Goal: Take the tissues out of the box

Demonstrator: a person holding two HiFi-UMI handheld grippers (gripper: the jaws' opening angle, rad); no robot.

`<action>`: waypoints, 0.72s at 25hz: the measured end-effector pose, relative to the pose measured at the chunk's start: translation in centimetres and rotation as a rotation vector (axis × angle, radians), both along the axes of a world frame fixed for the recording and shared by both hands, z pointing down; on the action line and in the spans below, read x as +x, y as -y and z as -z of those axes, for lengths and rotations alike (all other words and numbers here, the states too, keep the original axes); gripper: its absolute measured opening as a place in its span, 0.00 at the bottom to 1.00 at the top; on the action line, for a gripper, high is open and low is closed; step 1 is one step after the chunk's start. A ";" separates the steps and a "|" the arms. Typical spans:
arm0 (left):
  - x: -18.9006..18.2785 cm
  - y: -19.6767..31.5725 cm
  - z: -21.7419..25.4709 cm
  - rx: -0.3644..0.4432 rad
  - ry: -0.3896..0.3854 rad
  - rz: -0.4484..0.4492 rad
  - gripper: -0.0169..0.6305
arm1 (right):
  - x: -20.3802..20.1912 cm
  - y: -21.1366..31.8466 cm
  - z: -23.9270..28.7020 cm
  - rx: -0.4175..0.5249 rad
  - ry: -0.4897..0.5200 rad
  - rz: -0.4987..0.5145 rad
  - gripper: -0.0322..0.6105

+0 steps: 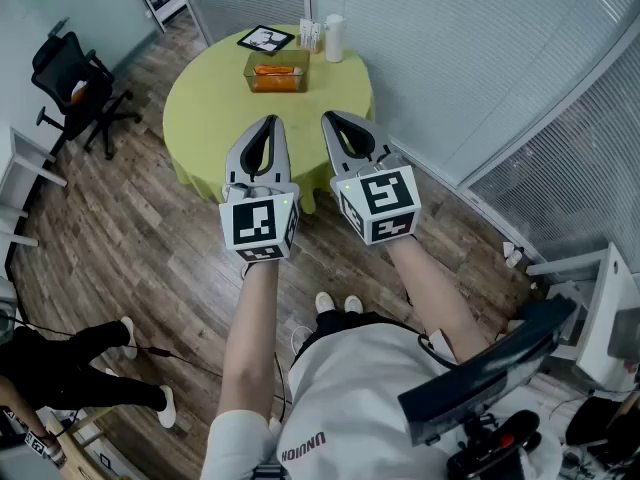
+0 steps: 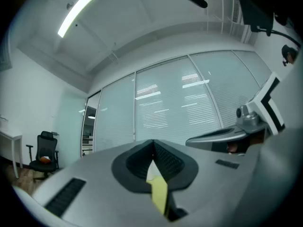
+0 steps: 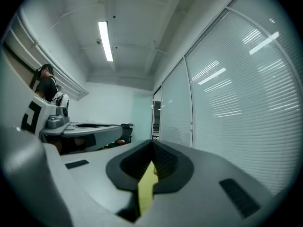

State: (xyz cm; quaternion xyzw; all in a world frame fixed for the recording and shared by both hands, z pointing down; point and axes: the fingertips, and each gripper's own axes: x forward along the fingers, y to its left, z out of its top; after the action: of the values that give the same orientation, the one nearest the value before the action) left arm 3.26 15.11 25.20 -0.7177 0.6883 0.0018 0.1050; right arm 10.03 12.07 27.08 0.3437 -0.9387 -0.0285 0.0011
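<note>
I am holding both claws side by side over the near edge of the round worktop [image 1: 205,118], which is covered in a yellow-green cloth. The left claw [image 1: 267,121] is pressed together with nothing between its tips, and its own view confirms it [image 2: 153,141]: the dark pads meet in one line, with only a sliver of the yellow cloth showing through the slot below them. The right claw [image 1: 331,117] is the same, tips closed on each other and empty [image 3: 152,144]. The two claws are close but not touching, both pointing towards the far edge. The box [image 1: 277,71] is a clear one with something orange inside; it stands near the far edge of the worktop, well apart from both claws and untouched. Just behind it, right at the far edge, lie a black-and-white marker card [image 1: 266,39] towards the left, a few small upright items [image 1: 310,35] that I cannot make out, and a white cylinder [image 1: 334,38] towards the right. Off the worktop's left edge a black office chair [image 1: 75,73] stands on the wooden floor [image 1: 120,238]
</note>
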 end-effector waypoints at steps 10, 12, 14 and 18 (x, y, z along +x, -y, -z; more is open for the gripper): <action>-0.8 0.8 0.0 0.005 -0.003 0.011 0.05 | -0.7 0.9 -0.2 0.008 -0.015 0.004 0.08; -1.0 0.9 -0.2 0.001 -0.004 0.010 0.05 | -1.0 1.0 -0.4 0.003 -0.017 0.006 0.08; -1.3 1.1 -0.3 -0.002 -0.006 0.010 0.05 | -1.3 1.1 -0.6 0.003 -0.017 0.010 0.08; -1.9 1.2 -0.5 -0.005 -0.006 0.012 0.05 | -2.0 1.4 -0.7 0.013 -0.020 0.016 0.08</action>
State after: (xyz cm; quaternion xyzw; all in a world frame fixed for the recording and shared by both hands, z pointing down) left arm 1.35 13.91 25.66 -0.7138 0.6930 0.0018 0.1012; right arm 8.01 10.68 27.73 0.3357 -0.9412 -0.0379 0.0080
